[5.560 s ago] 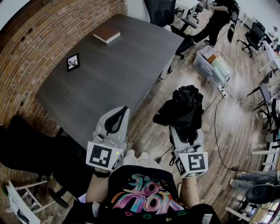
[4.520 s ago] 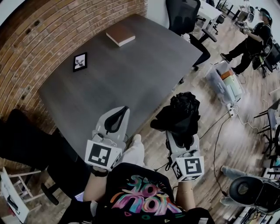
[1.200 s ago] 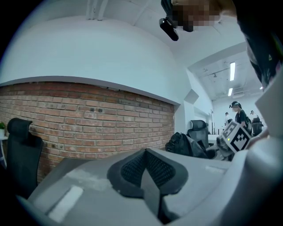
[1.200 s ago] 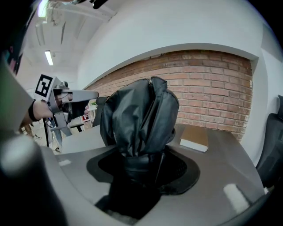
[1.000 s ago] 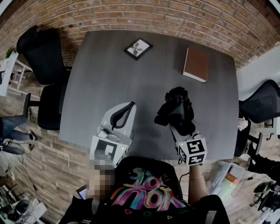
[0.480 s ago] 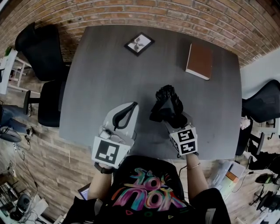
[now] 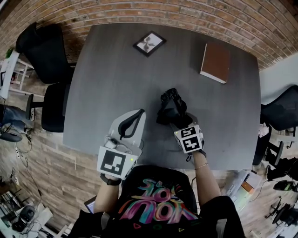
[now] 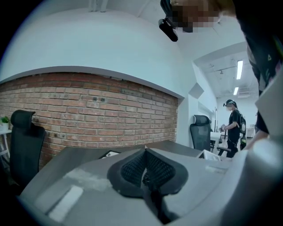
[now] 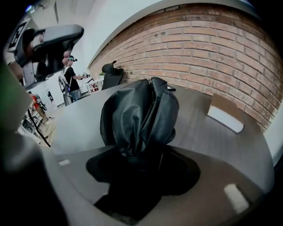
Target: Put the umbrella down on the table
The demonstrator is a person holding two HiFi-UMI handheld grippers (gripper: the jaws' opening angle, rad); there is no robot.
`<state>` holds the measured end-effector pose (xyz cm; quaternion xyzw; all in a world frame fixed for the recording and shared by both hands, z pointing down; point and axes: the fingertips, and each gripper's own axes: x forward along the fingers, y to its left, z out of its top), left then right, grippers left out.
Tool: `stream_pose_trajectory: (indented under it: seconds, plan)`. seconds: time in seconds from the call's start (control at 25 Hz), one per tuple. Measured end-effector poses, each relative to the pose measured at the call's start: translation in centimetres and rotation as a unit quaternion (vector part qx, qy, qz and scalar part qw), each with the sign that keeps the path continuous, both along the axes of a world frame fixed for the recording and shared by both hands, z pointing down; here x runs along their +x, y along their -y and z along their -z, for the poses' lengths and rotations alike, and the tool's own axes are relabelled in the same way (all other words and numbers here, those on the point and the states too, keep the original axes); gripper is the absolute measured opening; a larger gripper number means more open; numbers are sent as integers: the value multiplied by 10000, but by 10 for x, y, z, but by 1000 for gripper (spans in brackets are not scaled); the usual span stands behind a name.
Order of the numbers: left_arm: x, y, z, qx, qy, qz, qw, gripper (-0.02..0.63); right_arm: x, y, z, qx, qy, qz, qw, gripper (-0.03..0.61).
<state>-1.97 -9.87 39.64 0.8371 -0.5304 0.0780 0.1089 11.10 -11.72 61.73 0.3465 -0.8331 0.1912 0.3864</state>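
A folded black umbrella (image 7: 170, 105) sticks out of my right gripper (image 7: 176, 119), whose jaws are shut on its lower end. It hangs low over the middle of the dark grey table (image 7: 102, 74), tip pointing away from me and tilted down. In the right gripper view the umbrella's (image 9: 139, 112) crumpled fabric fills the centre, rising from the right gripper (image 9: 138, 162). My left gripper (image 7: 136, 115) hovers over the table's near edge, shut with nothing in it. Seen in the left gripper view, the left gripper (image 8: 146, 170) has its jaws meeting.
A brown book (image 7: 215, 62) lies at the table's far right, a small framed picture (image 7: 150, 43) at the far middle. A brick wall (image 7: 186, 14) runs behind the table. Black chairs stand at the left (image 7: 44, 46) and right (image 7: 281, 111).
My right gripper has sunk toward the tabletop with the umbrella and tipped further down. The left gripper has stayed put.
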Motion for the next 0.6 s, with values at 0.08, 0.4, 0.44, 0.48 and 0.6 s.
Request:
stream_pose_trajectory:
  seconds: [0.08, 0.4, 0.44, 0.48, 0.6]
  plan:
    - [-1, 0, -2, -27, 32, 11, 10000, 2, -2, 3, -8, -97, -98, 9, 9999, 256]
    - [-4, 3, -5, -40, 65, 14, 10000, 2, -7, 6, -22, -289, -178, 64, 9994, 271]
    - [-4, 3, -5, -32, 62, 7, 10000, 2, -7, 6, -23, -310, -164, 67, 9994, 273]
    - [-3, 3, -5, -27, 57, -4, 10000, 2, -7, 5, -24, -336, -147, 70, 9993, 275]
    - [0, 2, -3, -9, 58, -53, 10000, 2, -6, 4, -27, -423, -110, 86, 9990, 278]
